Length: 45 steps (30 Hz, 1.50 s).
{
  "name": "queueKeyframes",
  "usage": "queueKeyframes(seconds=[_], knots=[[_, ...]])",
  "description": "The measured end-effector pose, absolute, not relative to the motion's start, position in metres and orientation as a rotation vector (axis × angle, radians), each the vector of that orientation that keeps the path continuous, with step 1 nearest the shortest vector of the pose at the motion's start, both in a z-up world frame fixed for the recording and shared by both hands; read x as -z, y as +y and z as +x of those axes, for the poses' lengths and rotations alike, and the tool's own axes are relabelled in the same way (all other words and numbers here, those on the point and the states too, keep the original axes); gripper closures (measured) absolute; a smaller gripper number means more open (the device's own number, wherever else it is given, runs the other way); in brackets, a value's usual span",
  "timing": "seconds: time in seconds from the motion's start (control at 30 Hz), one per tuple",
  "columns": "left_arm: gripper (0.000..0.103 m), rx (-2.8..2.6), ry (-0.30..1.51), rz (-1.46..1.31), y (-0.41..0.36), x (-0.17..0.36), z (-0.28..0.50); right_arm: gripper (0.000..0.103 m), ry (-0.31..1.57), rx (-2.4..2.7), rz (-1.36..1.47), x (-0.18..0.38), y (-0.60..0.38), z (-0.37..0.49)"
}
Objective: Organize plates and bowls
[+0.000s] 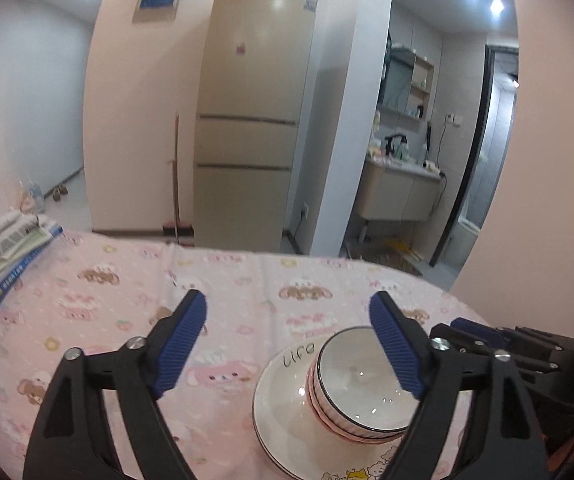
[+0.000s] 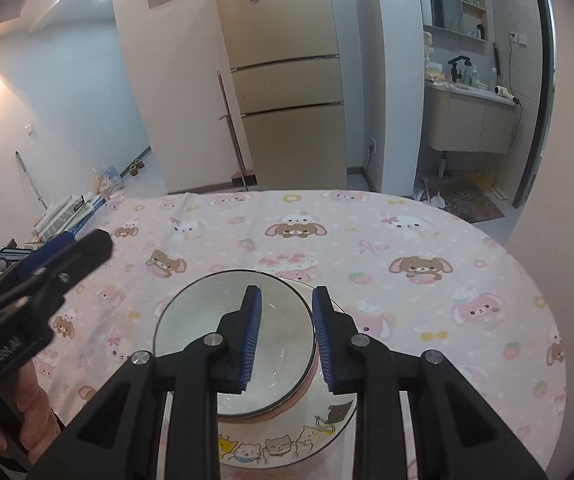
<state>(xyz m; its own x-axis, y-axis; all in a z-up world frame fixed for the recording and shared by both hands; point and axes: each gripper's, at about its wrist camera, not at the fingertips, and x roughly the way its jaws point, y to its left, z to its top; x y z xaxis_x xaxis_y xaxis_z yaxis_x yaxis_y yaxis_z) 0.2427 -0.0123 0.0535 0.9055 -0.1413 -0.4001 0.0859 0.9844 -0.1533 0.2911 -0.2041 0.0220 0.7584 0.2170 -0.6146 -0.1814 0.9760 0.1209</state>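
The left gripper [image 1: 287,344] gaped wide and empty above the plate [image 1: 283,412]. The right gripper [image 2: 287,336] hung over the plate too, its pads a narrow gap apart, gripping nothing. A bowl [image 1: 363,388] sat on the plate. Beyond the plate spread the pink tablecloth [image 2: 367,240], with the fridge [image 1: 251,120] behind it.

Glossy glazed ceramic bowl [image 1: 361,390] on a glossy plate [image 1: 287,412]; matt printed cloth [image 1: 227,280] covers the bench; each tool's fingers [image 2: 251,336] carry ribbed blue rubbery pads.
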Motion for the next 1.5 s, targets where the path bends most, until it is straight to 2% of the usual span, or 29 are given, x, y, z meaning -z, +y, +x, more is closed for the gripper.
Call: queueKeyframes(seconds=[0.1, 0.17, 0.2, 0.23, 0.37, 0.43, 0.57, 0.63, 0.83, 0.97, 1.17, 1.33, 1.5], knots=[[0.002, 0.085, 0.320, -0.096, -0.006, -0.067, 0.219, 0.075, 0.603, -0.177, 0.033, -0.037, -0.205, 0.268], [0.002, 0.053, 0.273, -0.045, -0.005, -0.074, 0.203, 0.056, 0.591, -0.170, 0.025, -0.045, -0.206, 0.255], [0.002, 0.050, 0.251, -0.032, -0.004, -0.076, 0.196, 0.031, 0.584, -0.170, 0.028, -0.049, -0.207, 0.249], [0.001, 0.050, 0.228, -0.025, -0.003, -0.077, 0.187, 0.021, 0.561, -0.164, 0.034, -0.052, -0.209, 0.241], [0.000, 0.070, 0.146, -0.040, 0.007, -0.074, 0.158, 0.021, 0.420, -0.111, 0.001, -0.065, -0.210, 0.198], [0.000, 0.071, 0.106, -0.046, 0.010, -0.069, 0.146, 0.015, 0.369, -0.108, -0.021, -0.068, -0.208, 0.179], [0.000, 0.072, 0.037, -0.040, 0.011, -0.062, 0.119, 0.013, 0.270, -0.113, -0.045, -0.070, -0.208, 0.144], [0.000, 0.085, 0.027, -0.030, 0.009, -0.059, 0.112, 0.000, 0.229, -0.092, -0.070, -0.070, -0.207, 0.132], [0.000, 0.035, -0.008, 0.005, 0.008, -0.020, 0.103, 0.000, 0.078, -0.056, -0.033, -0.047, -0.207, 0.105], [0.000, 0.034, 0.055, 0.024, 0.008, 0.008, 0.107, 0.000, 0.109, -0.096, 0.025, -0.016, -0.210, 0.107], [0.000, 0.008, 0.036, -0.011, 0.011, 0.040, 0.107, 0.000, 0.077, -0.091, 0.040, 0.028, -0.212, 0.110], [0.000, 0.042, 0.101, -0.025, 0.008, 0.066, 0.116, 0.000, 0.071, -0.071, 0.066, 0.052, -0.210, 0.118], [0.000, 0.032, 0.220, -0.006, 0.002, 0.088, 0.133, 0.000, 0.152, -0.089, 0.092, 0.061, -0.215, 0.134]])
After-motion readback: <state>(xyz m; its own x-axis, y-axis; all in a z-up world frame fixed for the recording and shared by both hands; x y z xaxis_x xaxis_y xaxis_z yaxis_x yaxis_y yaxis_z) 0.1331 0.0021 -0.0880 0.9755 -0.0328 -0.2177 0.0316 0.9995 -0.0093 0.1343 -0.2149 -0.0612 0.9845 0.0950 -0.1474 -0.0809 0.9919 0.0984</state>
